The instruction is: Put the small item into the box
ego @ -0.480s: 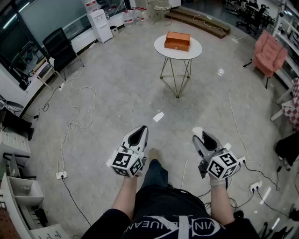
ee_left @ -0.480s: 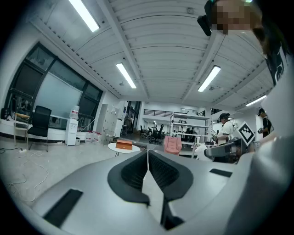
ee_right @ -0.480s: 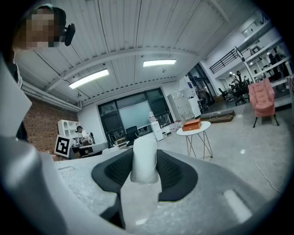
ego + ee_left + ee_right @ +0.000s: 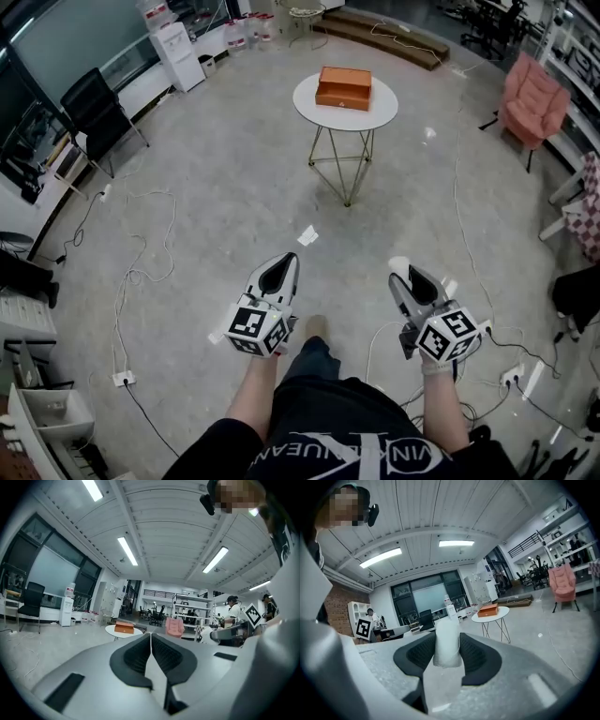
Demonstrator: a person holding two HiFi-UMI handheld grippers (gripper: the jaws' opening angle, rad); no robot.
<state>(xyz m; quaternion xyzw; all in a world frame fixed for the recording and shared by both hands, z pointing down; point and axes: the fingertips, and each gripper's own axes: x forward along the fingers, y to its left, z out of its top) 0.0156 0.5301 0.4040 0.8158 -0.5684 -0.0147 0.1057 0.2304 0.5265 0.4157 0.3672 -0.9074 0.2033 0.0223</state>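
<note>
An orange box sits closed on a round white table some way ahead; it also shows as the orange box and the orange box. My right gripper is shut on a small white cylindrical item, which stands between its dark pads. The item's white top pokes out at the jaw tips in the head view. My left gripper is shut with nothing in it, its pads meeting at the tips. Both grippers are held low in front of the person's body.
A pink armchair stands right of the table. Cables trail over the grey floor at left and right. A black chair and a water dispenser stand at the far left. A paper scrap lies on the floor ahead.
The view has shifted: table and box sit slightly lower and to the left in the head view, and the scene has slid a little. Both grippers keep their pose and grip.
</note>
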